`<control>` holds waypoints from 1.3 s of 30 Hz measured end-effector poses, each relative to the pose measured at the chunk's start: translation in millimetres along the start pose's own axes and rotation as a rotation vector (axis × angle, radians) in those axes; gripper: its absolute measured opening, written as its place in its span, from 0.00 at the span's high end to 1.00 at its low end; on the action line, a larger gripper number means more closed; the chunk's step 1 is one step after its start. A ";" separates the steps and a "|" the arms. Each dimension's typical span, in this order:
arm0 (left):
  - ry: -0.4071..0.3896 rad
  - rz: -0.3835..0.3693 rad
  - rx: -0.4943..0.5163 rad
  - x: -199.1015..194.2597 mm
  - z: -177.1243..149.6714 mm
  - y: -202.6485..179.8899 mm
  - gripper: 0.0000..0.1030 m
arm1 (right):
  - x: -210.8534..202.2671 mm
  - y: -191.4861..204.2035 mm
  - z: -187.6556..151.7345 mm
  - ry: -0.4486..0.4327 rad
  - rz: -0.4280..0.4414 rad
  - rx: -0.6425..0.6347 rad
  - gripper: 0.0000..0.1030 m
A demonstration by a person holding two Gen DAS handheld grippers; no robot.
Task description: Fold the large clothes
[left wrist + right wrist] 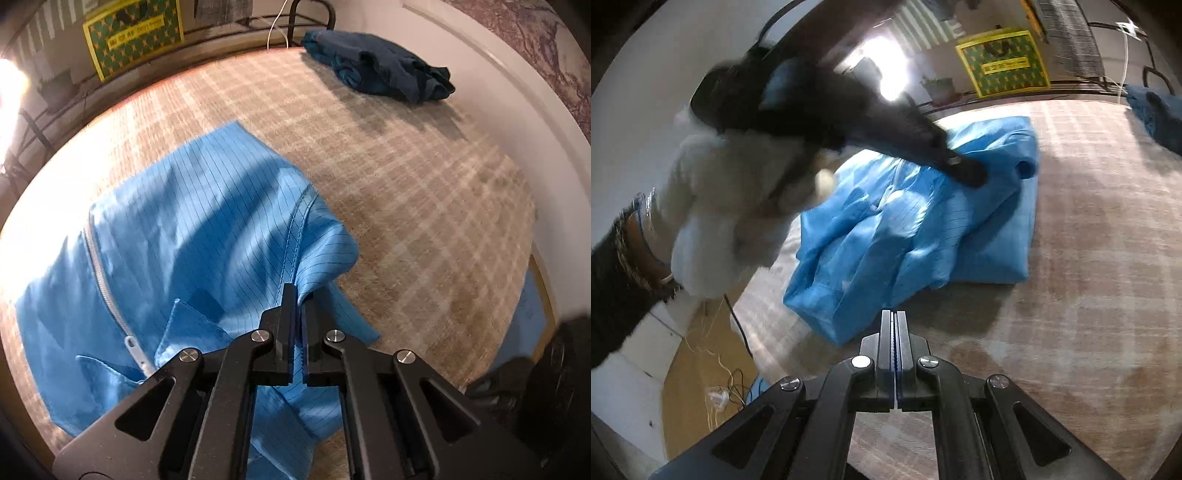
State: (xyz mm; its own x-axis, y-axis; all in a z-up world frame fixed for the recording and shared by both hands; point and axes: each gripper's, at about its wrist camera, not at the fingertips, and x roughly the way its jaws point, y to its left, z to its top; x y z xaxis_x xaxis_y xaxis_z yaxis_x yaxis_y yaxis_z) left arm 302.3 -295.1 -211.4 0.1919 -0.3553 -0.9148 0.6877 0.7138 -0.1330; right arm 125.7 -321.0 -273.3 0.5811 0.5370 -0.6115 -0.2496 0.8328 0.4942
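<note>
Fabric is pinched in the left wrist view: the left gripper (297,295) is clamped on a fold of the light blue garment (192,236), right by the stitched shoulder seam, and the cloth rises into the jaws from where it lies. The rest of the garment is spread on the checked mat (406,177), zipper (99,266) and collar facing up. A dark blue bundle (376,70) sits well apart at the far edge (not part of this fold, so it's best left alone). For a clean fold, the pinched shoulder should be carried low and flat across the body, so the seam lands straight rather than bunched.

From the right wrist view, the right gripper (894,321) is closed on nothing, fingers together just short of the garment's near edge (827,317). The left tool is seen as a dark blur pressed into the middle of the crumpled blue heap, held by a hand in a white fuzzy sleeve (731,206). Probably the near hem should be grabbed next, so the cloth can be tensioned between both grips before anything gets laid over.
</note>
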 end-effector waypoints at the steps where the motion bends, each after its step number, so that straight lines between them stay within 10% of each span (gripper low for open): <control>1: -0.004 -0.010 -0.004 -2.5 -0.2 0.7 1.00 | -2.9 -6.0 3.0 -0.010 -0.004 0.026 0.78; 3: -0.007 -0.079 -0.038 -12.8 -0.3 4.0 0.99 | -9.4 -20.7 9.7 -0.050 -0.027 0.094 0.36; 5: -0.036 -0.102 -0.053 -26.6 -1.3 6.6 0.96 | -9.1 -32.9 14.2 -0.073 0.009 0.157 0.34; 8: -0.112 -0.091 -0.106 -52.7 -9.4 22.4 0.96 | 6.3 -38.0 19.5 -0.037 0.035 0.199 0.52; 10: -0.149 -0.074 -0.142 -66.1 -20.0 36.1 0.96 | 18.4 -36.4 21.3 0.014 0.033 0.202 0.95; 15: -0.239 0.025 -0.285 -99.7 -81.0 101.6 0.96 | 24.8 -65.0 -5.4 0.103 0.237 0.407 0.99; 18: -0.266 0.053 -0.422 -110.9 -125.0 153.1 0.96 | 6.4 -67.6 -7.7 0.108 0.151 0.327 0.90; 19: -0.273 0.063 -0.476 -113.3 -140.1 172.1 0.92 | -2.1 -68.6 -5.0 0.088 0.149 0.316 0.71; 22: -0.306 0.083 -0.619 -116.5 -170.3 219.0 0.55 | -28.9 -75.2 18.7 -0.031 0.132 0.320 0.38; 26: -0.330 0.049 -0.752 -106.2 -188.7 262.8 0.52 | -25.3 -78.5 55.0 -0.064 0.101 0.320 0.40; 29: -0.311 -0.097 -0.813 -87.6 -193.6 278.2 0.52 | 0.4 -78.7 64.5 0.000 0.046 0.299 0.48; 31: -0.282 -0.147 -0.820 -67.0 -191.2 279.1 0.52 | 13.4 -81.3 66.4 0.047 0.045 0.304 0.74; 33: -0.253 -0.171 -0.806 -52.8 -189.4 275.7 0.79 | 23.5 -86.4 69.4 0.090 0.064 0.312 0.96; 34: -0.234 -0.191 -0.802 -48.2 -188.7 273.4 0.98 | 23.1 -89.0 69.1 0.097 0.087 0.322 1.00; 39: -0.238 -0.229 -0.799 -46.8 -208.0 265.9 0.98 | 4.4 -97.8 63.3 0.048 0.170 0.335 1.00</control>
State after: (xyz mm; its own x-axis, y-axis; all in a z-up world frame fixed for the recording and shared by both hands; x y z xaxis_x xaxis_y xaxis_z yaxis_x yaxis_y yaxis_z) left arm 330.5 36.8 -283.2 0.3120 -0.5953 -0.7405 0.0456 0.7879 -0.6141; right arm 201.7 -408.6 -285.2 0.5137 0.6763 -0.5279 -0.0678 0.6453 0.7609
